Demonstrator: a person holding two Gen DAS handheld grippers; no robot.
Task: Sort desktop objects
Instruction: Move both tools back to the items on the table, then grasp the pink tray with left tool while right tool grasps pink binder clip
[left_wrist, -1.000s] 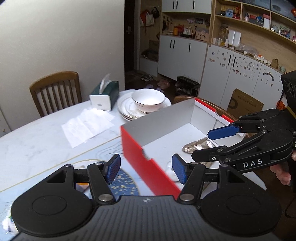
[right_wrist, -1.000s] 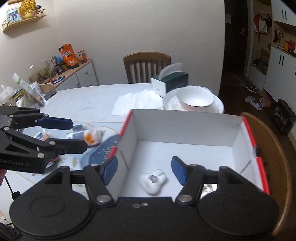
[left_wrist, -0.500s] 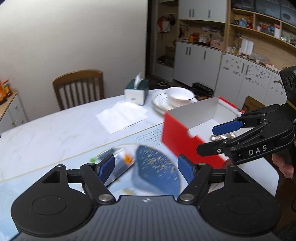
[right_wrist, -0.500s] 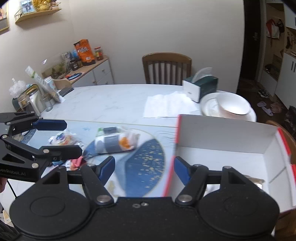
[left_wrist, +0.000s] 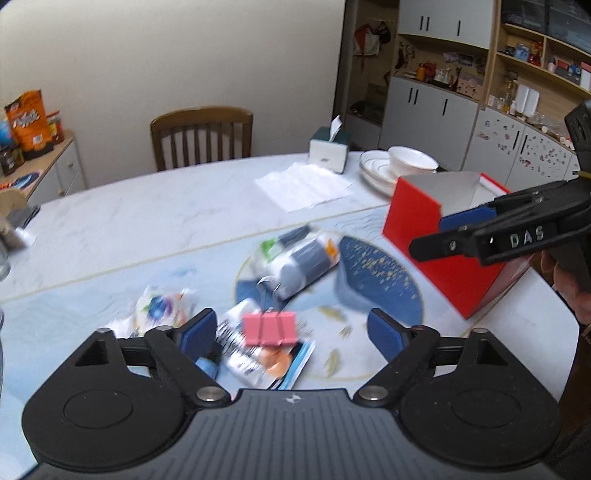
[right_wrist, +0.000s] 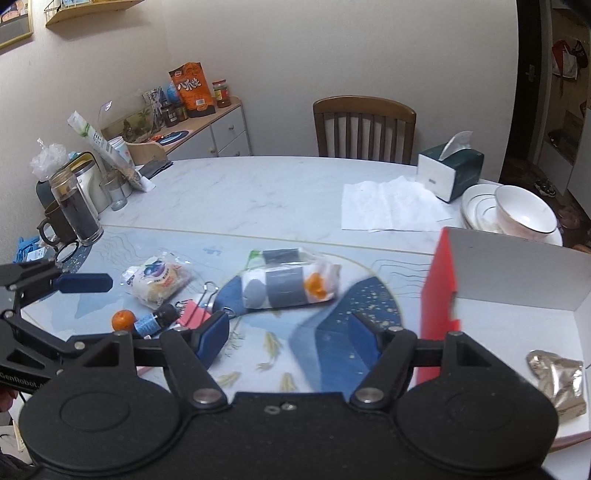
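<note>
Both claws gape wide and carry nothing. The left claw (left_wrist: 291, 330) hovers over the pink binder clip (left_wrist: 269, 328) (blurred, seemingly flat on the tabletop (right_wrist: 258, 192)); grip across its body, then carry it to the red box (right_wrist: 439, 280). The right claw (right_wrist: 286, 338) waits alongside.

Showing soft, even indoor light in both views, moderately bright, casting only faint shadows on the pale marble-patterned tabletop (left_wrist: 155, 218). Smearing with motion blur in the left wrist view, worst on the pink metal binder clip (left_wrist: 269, 328) and the clear plastic-wrapped white and grey roll (left_wrist: 301, 264). Rendering the same roll (right_wrist: 290, 282) slightly soft in the right wrist view, with the red-sided white cardboard box (right_wrist: 439, 291) blurring at its edge. Bending straight lines strongly toward the frame edges, fisheye style. Darkening toward the doorway at far right.
</note>
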